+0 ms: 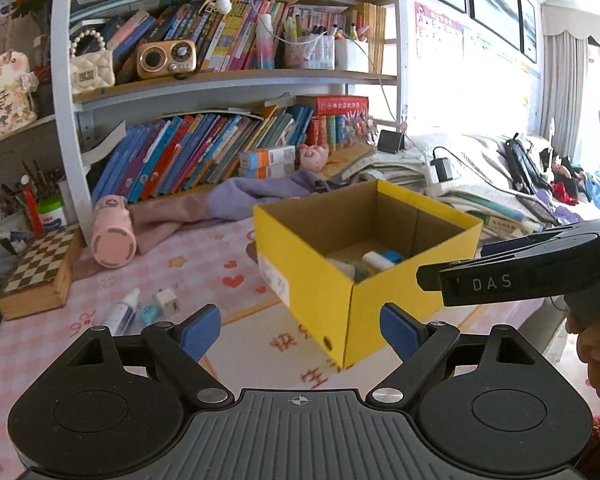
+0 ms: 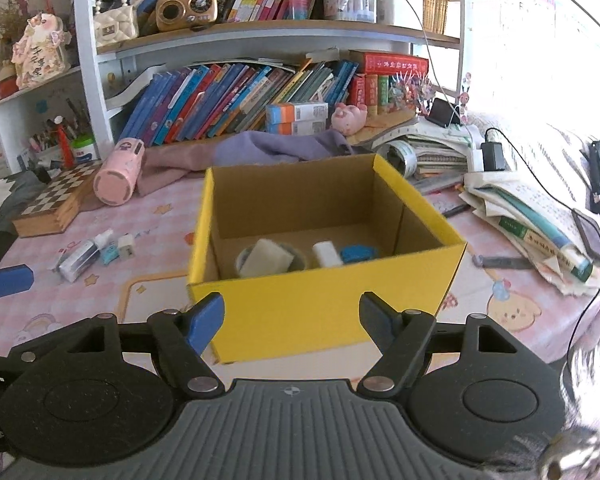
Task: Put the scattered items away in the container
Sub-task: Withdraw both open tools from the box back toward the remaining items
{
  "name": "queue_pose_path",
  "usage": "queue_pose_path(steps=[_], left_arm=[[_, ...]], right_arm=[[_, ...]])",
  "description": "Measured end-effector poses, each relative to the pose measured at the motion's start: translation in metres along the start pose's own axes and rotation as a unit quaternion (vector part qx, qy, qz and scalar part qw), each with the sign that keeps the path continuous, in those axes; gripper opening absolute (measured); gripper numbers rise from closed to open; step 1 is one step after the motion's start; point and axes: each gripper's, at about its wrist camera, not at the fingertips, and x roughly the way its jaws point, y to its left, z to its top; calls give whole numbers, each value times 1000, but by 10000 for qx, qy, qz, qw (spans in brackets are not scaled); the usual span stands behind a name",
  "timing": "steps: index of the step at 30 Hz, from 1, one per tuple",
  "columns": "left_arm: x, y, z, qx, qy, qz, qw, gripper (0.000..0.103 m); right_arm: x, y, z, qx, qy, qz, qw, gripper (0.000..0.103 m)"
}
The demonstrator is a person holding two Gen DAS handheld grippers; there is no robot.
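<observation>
Your box (image 2: 324, 312) is bright yellow outside, plain brown cardboard inside — it stands on a counter (image 2: 156, 220) covered in pink check with hearts and stars. The chessboard (image 2: 56, 200) shows brown-and-cream squares; the toppled bottle (image 2: 118, 178) is pale pink.

Daylight floods in from the window (image 1: 500, 80) on the right of both wrist views, blowing the wall and bedding beside it out to white — detail there is lost. The bookshelf (image 2: 260, 40) and the yellow box (image 2: 328, 308) stay evenly lit with soft shadows. Fisheye bending curves the shelf uprights — corners darken to black. The near box edge shows slight blur.
</observation>
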Motion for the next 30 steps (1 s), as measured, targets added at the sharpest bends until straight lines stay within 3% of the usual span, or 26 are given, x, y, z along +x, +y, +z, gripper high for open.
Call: queue_pose_path(steps=[15, 30], left_arm=[[-37, 28, -28, -13, 162, 151, 9998, 90], [-60, 70, -49, -557, 474, 876, 9935, 94]], right_arm=[[-18, 51, -32, 0, 235, 183, 9996, 76], [-13, 99, -41, -424, 595, 661, 9951, 78]])
